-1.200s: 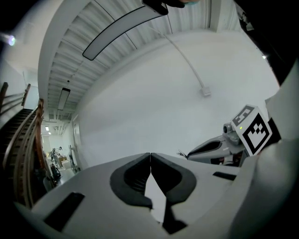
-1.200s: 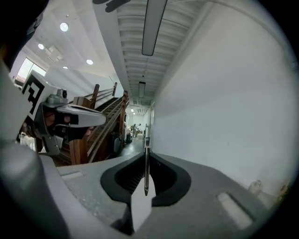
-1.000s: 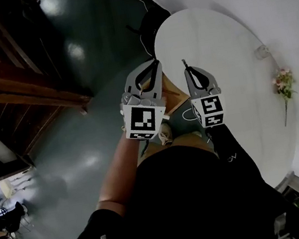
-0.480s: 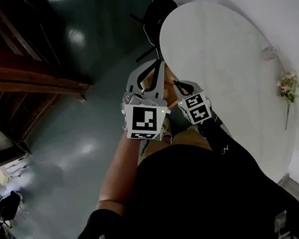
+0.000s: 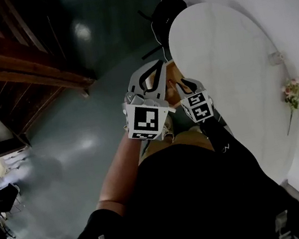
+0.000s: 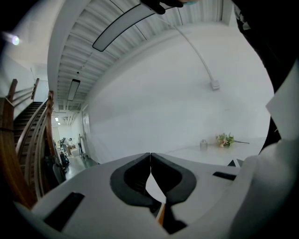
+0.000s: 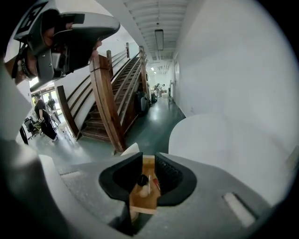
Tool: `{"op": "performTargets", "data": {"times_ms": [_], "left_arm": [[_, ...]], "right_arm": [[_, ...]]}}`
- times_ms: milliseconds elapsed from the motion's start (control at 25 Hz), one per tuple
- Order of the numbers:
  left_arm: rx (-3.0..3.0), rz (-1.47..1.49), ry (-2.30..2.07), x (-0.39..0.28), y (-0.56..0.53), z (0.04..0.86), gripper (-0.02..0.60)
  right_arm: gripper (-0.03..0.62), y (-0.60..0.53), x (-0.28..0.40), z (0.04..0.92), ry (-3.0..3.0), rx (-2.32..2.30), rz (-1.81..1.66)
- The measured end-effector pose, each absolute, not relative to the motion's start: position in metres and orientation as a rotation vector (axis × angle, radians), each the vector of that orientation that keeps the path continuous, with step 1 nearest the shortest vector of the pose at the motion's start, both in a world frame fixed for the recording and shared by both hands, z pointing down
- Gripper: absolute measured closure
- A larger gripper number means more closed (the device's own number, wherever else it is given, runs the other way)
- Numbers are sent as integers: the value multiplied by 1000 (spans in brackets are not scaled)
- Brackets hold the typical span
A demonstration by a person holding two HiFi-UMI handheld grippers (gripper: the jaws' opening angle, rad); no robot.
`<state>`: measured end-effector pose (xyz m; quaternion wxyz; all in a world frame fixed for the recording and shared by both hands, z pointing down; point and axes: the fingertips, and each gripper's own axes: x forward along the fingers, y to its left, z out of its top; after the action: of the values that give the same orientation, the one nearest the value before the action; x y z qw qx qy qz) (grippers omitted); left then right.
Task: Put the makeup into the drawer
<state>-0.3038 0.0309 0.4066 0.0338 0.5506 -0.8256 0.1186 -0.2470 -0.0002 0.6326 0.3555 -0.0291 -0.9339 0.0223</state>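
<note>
Since a second ago the right gripper (image 5: 180, 84) has sunk and tipped downward, leaving the table's edge and drawing in close beside the left gripper (image 5: 155, 67), which has hardly shifted. Grey-green floor (image 5: 78, 140) fills most of the head view, with a wooden staircase (image 5: 19, 64) at its left and a white oval table (image 5: 224, 57) at its right. The person's dark torso (image 5: 197, 193) takes up the lower middle, both forearms reaching forward. The left gripper's jaws are pressed together at the tips with nothing between them, and it points out roughly level toward the white wall. The right gripper's jaws are opening, and its pads press on nothing. It points down into a wooden drawer (image 7: 145, 196) that sits just beside the table's near edge. The makeup (image 7: 142, 180) shows through the gap between the right jaws: a small black round piece, a pale piece and a thin red stick, apparently lying on the drawer's bottom. Far along the table, near the wall, are a small sprig of flowers (image 5: 292, 91) and a little jar (image 5: 276, 57).
</note>
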Motion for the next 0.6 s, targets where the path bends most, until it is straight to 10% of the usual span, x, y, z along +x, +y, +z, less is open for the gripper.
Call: {"op": "performTargets", "data": {"times_ms": [600], "left_arm": [[1704,358,-2526,-309,34,410,572]], "right_arm": [[530,-6,-245,636,-2409,-16,98]]}}
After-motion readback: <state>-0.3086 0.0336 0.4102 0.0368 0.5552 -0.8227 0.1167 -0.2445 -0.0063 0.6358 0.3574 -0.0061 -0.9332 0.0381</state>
